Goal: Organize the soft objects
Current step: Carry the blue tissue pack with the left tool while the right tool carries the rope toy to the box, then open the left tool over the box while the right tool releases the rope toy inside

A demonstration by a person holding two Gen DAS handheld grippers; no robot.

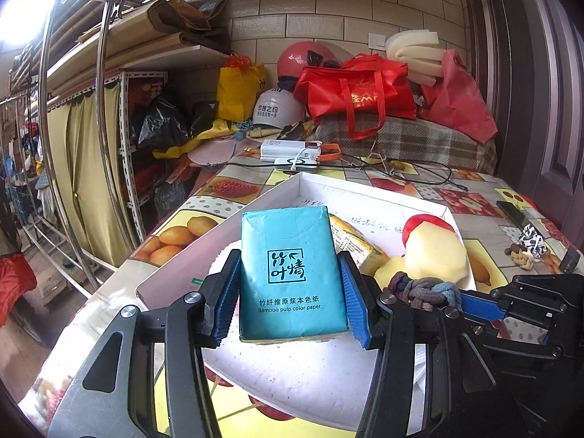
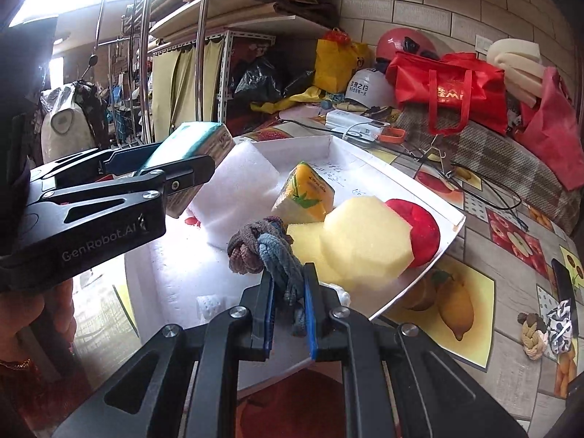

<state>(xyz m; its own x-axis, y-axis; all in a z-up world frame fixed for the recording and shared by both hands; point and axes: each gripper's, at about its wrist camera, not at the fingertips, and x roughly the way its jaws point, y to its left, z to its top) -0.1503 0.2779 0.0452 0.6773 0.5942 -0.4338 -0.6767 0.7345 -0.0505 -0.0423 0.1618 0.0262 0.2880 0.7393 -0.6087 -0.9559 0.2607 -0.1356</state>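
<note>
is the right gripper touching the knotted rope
Touching. The right wrist view shows the right gripper shut on the knotted rope, both blue pads pressed against its blue-grey strands.

The left gripper (image 1: pixel 292 288), tilted slightly downward, clamps a tissue pack (image 1: pixel 292 273) between its blue pads; beside it the right gripper (image 2: pixel 288 314), angled lower, pinches a braided cord (image 2: pixel 270 252).
</note>
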